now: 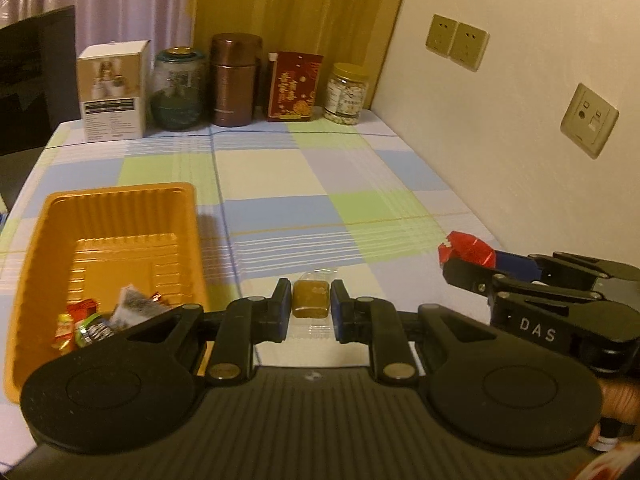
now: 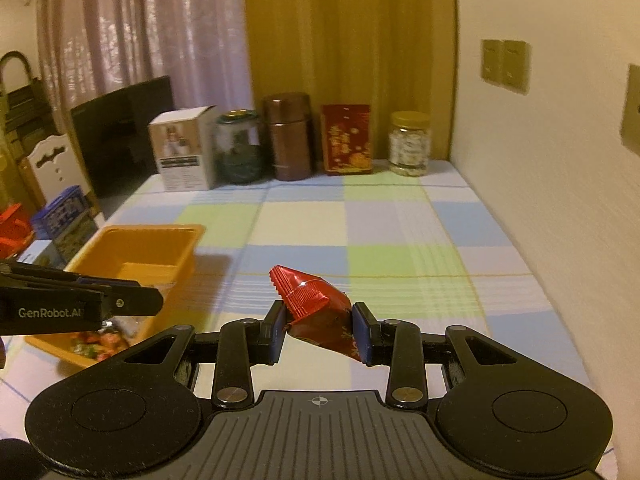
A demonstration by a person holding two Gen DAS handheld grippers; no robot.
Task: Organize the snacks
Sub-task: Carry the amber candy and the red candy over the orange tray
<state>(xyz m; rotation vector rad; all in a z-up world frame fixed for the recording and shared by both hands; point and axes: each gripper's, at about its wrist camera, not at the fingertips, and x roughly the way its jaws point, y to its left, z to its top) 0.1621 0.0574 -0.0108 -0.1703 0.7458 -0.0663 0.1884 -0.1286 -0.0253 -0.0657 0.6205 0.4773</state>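
My left gripper (image 1: 311, 310) is shut on a small brown block in a clear wrapper (image 1: 311, 299), held just above the checked tablecloth, right of the orange tray (image 1: 44, 248). The tray holds several wrapped snacks (image 1: 96, 320) in its near corner. My right gripper (image 2: 320, 332) is shut on a red foil snack packet (image 2: 316, 308) and holds it above the table. It also shows in the left wrist view (image 1: 464, 264), at the right, with the red packet (image 1: 464, 249) at its tips. The left gripper shows in the right wrist view (image 2: 156, 300), over the tray (image 2: 132, 240).
Along the table's back edge stand a white box (image 1: 112, 92), a glass jar (image 1: 178, 88), a brown canister (image 1: 236, 80), a red box (image 1: 294, 86) and a jar with a yellow lid (image 1: 347, 94). A wall with sockets (image 1: 456, 42) runs along the right. A dark screen (image 1: 36, 80) stands at the back left.
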